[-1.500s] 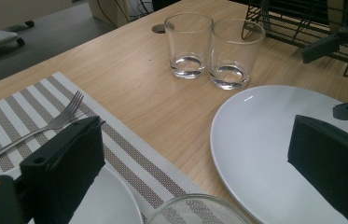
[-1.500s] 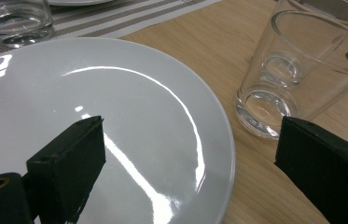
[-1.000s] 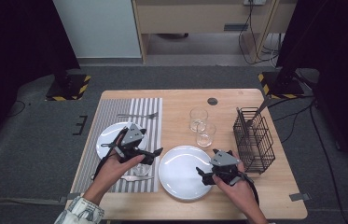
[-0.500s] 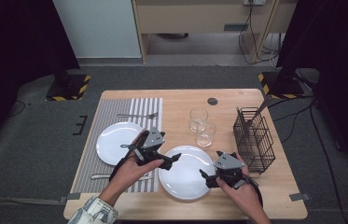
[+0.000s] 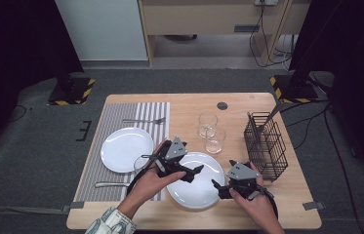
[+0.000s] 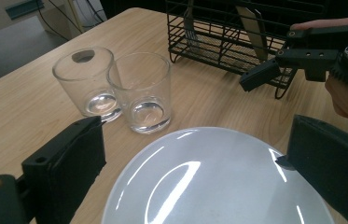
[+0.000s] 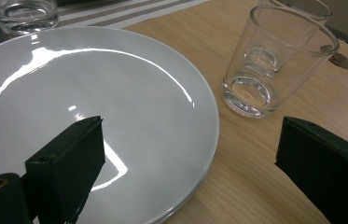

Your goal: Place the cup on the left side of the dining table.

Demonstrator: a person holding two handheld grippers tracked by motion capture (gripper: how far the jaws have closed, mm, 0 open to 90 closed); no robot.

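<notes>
On the wooden table point(image 5: 287, 214), your left gripper point(image 5: 192, 171) and right gripper point(image 5: 217, 187) both hang spread apart over the large white plate point(image 5: 196, 190) beneath them. You're approaching; next, I'd judge, close onto its rim.

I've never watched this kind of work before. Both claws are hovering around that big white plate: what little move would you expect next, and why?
Probably the left gripper eases down to the rim of the near plate and closes on it. Its jaws stand open above the plate, holding nothing. The right gripper, also open, waits at the plate's right edge, and the wire rack stands just beyond, a likely destination.
</notes>
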